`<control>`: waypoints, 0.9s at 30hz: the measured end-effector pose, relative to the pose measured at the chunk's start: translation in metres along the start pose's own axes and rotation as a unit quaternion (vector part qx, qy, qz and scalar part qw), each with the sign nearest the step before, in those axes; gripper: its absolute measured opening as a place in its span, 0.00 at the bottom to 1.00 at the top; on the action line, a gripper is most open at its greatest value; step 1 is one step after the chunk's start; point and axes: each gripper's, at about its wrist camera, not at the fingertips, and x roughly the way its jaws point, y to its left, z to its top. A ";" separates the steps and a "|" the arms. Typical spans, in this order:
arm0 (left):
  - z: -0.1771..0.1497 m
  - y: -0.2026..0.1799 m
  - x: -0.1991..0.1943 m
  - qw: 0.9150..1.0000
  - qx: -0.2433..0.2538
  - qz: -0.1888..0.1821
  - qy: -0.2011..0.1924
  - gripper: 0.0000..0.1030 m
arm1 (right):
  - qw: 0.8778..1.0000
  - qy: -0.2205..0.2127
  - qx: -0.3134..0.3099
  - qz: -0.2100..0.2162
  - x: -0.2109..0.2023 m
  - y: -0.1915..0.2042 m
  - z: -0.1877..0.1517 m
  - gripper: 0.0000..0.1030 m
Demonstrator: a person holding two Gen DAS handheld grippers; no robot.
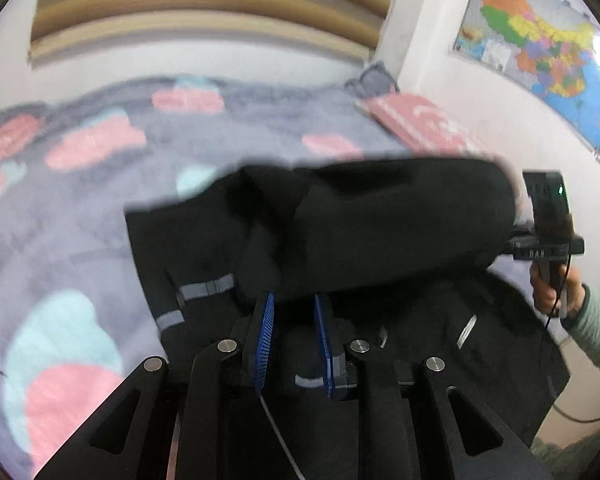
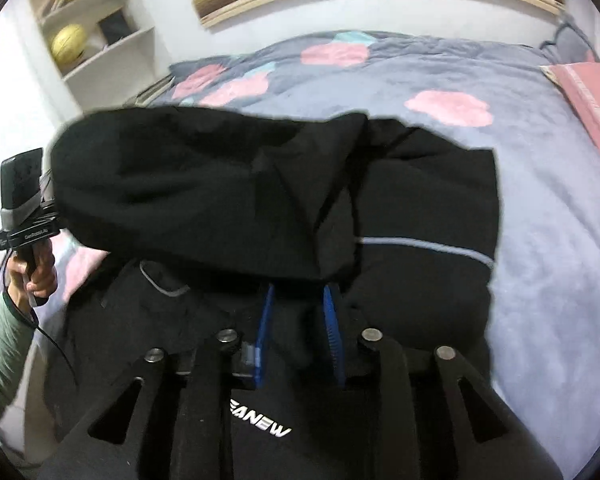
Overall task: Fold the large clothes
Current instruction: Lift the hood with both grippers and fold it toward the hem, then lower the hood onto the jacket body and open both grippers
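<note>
Left wrist view: left gripper (image 1: 294, 304), angled down, clamps a raised fold of the black fabric jacket with grey stripes (image 1: 380, 216) lying on the grey fleece bedspread (image 1: 60, 220); pad tips hidden.

Right wrist view: right gripper (image 2: 298, 296), angled down; the jacket's fold hides its fingertips, grip cannot be told.

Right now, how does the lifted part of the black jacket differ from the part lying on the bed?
The lifted part hangs in the air as a plain black fold; the lying part rests flat on the blanket. The lying part shows a grey stripe and white lettering; the lifted part shows neither. Both are the same black cloth.
</note>
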 end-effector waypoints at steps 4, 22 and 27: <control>0.048 -0.014 -0.021 0.999 -0.006 -0.010 -0.043 0.24 | 0.999 -0.038 0.011 -0.008 -0.040 0.015 0.026 0.58; -0.026 0.008 0.132 0.972 -0.160 -0.108 0.135 0.28 | 0.993 0.110 -0.013 -0.032 0.111 0.087 -0.002 0.58; -0.034 0.003 0.123 0.977 -0.159 -0.103 0.102 0.28 | 0.996 0.066 -0.025 -0.058 0.107 0.093 -0.013 0.58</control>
